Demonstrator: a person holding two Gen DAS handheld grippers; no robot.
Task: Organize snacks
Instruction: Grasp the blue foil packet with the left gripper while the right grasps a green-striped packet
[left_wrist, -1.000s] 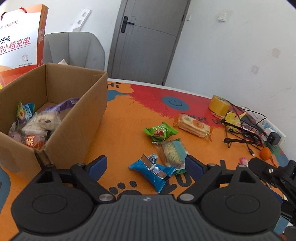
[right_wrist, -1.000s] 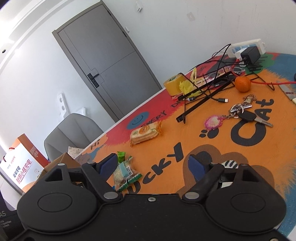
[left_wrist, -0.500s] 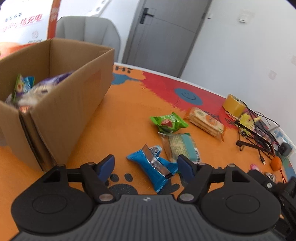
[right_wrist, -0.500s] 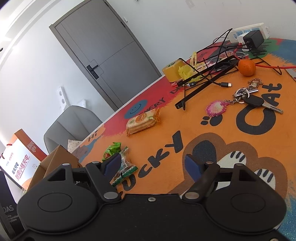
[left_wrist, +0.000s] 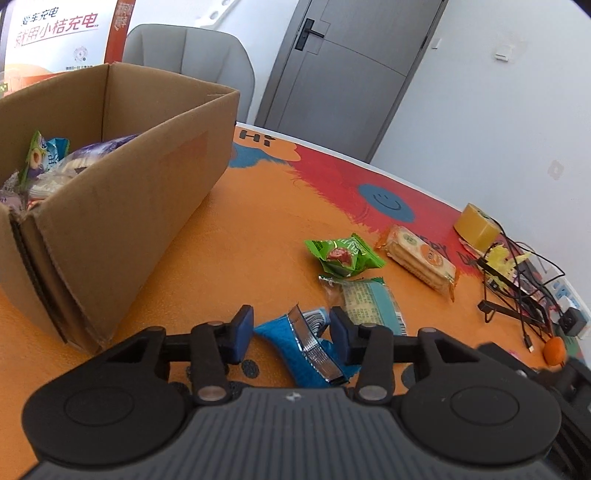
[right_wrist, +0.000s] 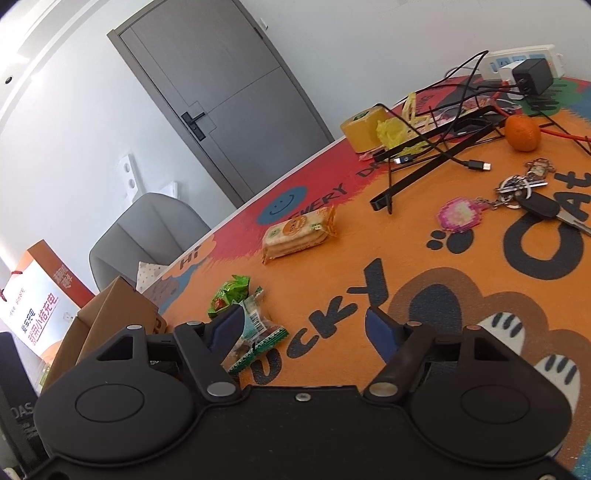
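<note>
Since 1 s earlier the left tool (left_wrist: 291, 328) had come down and forward over the blue packet (left_wrist: 306, 349) and narrowed its jaws, so the pads that were wide apart stood close on either side of it.

That packet lay on the desk (left_wrist: 229, 236) directly between the left tool's 2 pads, its long axis running diagonally from upper left to lower right, roughly along the tool's reach and across the closing direction. The pads looked just beside the wrapper; whether they already touched it could not be told. The jaws were partly open and gripped nothing firmly yet, by my reading. Closing a little more should pinch the packet across its narrow width.

Just beyond it lay the pale packet (left_wrist: 369, 302), then the green packet (left_wrist: 341, 254), then the crackers (left_wrist: 421, 258) further right. The box (left_wrist: 122, 221), already holding several snacks, stood to the left, near enough for a short carry.

The right tool (right_wrist: 306, 328) was wide open and empty, low over the desk. Its left pad sat beside the pale packet, but the blue packet was out of its view, so the left was clearly nearer.
</note>
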